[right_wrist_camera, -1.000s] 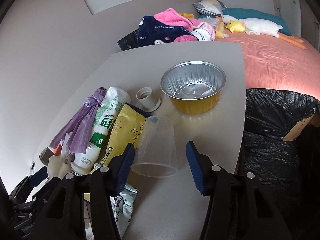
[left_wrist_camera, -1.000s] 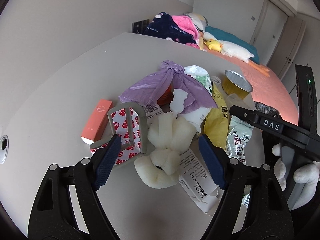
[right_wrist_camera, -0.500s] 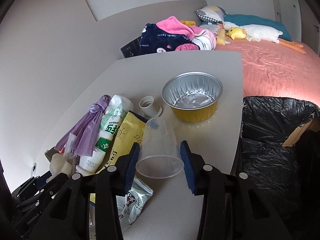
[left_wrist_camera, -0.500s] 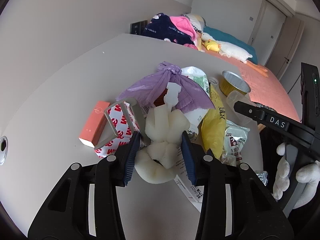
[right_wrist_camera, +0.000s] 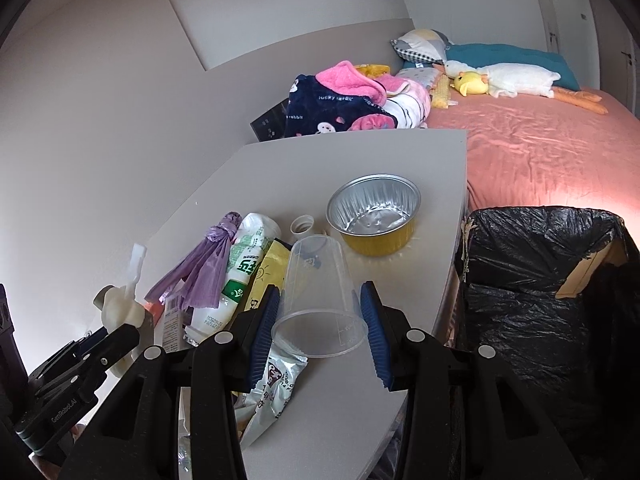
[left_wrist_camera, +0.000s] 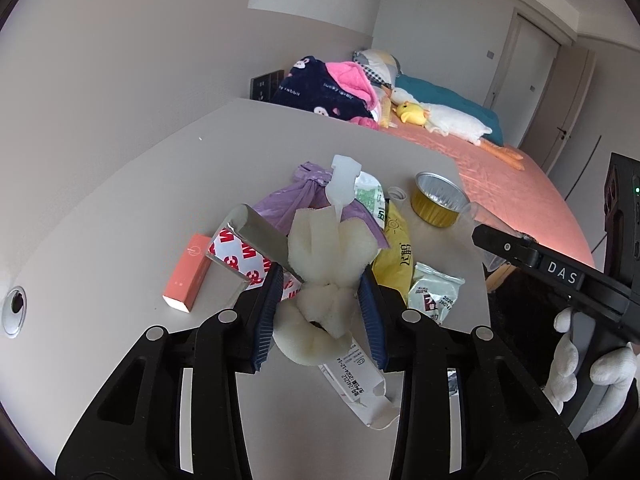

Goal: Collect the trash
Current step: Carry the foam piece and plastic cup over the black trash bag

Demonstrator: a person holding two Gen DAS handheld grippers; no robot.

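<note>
Grey table (right_wrist_camera: 340, 152) beside pink bed (right_wrist_camera: 540, 140) — black-lined bin (right_wrist_camera: 540, 280) at its edge. Left gripper (left_wrist_camera: 320, 304) clamps white foam (left_wrist_camera: 332, 256); right gripper (right_wrist_camera: 320, 320) clamps clear cup (right_wrist_camera: 318, 284).

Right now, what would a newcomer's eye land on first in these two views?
Both grippers hold trash: the left gripper pinches white foam, the right gripper squeezes a clear plastic cup. Right of the table gapes a black-lined bin.

Home bedroom: bed (right_wrist_camera: 540, 140) w/ pink sheet, pillow (right_wrist_camera: 424, 46), plush duck (right_wrist_camera: 504, 78), clothes pile (right_wrist_camera: 344, 100), door (left_wrist_camera: 520, 64); bin (right_wrist_camera: 544, 280) w/ black liner beside table (right_wrist_camera: 320, 160).
</note>
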